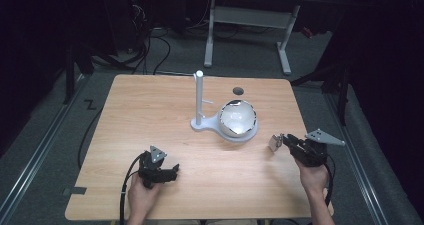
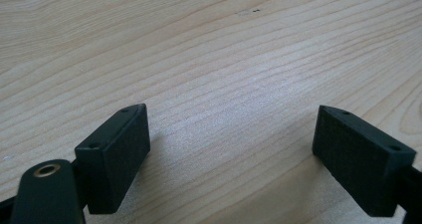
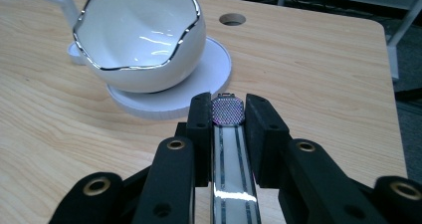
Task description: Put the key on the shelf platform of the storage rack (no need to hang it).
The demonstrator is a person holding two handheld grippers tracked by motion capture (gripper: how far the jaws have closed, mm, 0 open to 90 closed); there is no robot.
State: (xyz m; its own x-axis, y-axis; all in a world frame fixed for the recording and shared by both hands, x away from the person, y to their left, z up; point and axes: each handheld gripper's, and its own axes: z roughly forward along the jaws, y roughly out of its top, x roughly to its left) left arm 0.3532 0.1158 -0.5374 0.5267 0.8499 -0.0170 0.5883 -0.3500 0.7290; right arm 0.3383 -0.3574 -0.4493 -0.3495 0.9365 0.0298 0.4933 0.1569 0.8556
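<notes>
Right gripper view shows the right gripper (image 3: 228,115) pinching a thin, glossy, probably slippery light card (image 3: 229,134) by its flat faces just short of the fragile-looking bowl (image 3: 142,35), while the left gripper (image 2: 231,149) stands spread.

Bare table (image 1: 150,115) left; bowl (image 1: 238,117) and post (image 1: 199,97) (mid-table) block centre.

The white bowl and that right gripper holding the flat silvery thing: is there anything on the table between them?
Nothing. In the right gripper view, bare wood separates the right gripper, shut on a flat silvery object, from the white base under the bowl. The high view agrees.
</notes>
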